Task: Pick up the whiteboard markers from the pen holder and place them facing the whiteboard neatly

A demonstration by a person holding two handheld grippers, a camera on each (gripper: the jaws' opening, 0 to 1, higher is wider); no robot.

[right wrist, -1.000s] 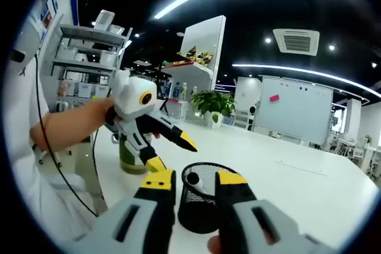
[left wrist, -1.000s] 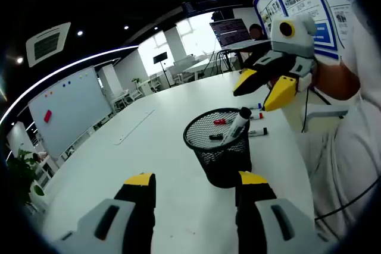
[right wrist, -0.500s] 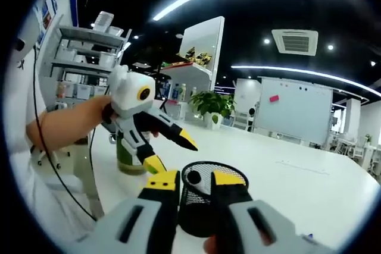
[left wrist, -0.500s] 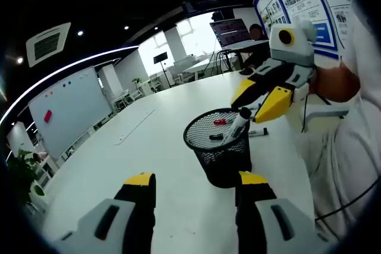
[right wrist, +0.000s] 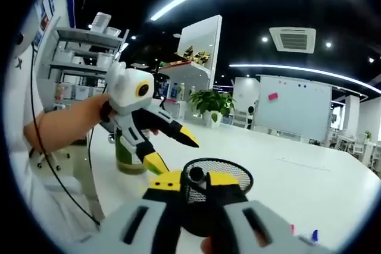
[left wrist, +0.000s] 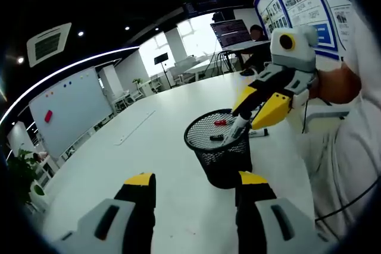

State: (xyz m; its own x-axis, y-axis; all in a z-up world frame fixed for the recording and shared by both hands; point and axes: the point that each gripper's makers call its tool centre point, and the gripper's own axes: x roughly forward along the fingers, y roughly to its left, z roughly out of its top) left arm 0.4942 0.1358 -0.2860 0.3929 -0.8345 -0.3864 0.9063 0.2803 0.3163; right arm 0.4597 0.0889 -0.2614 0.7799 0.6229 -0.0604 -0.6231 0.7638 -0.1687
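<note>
White tabletop (left wrist: 178,147) fills a bright office, with a whiteboard (left wrist: 68,111) standing well beyond its far edge (a pink patch and coloured dots on it). On the table stands a black mesh pen holder (left wrist: 219,150), upright. Seen from the left gripper view, the right gripper (left wrist: 256,106) reaches down to the holder's rim, its yellow-tipped jaws closed around the top of a white marker (left wrist: 233,130) that leans inside against the mesh; a red-capped marker (left wrist: 219,122) and a dark-capped one lie in the holder. Another marker (left wrist: 257,133) lies on the table just behind the holder. The left gripper (right wrist: 169,150) hovers beside the holder, jaws spread apart, holding nothing.
</note>
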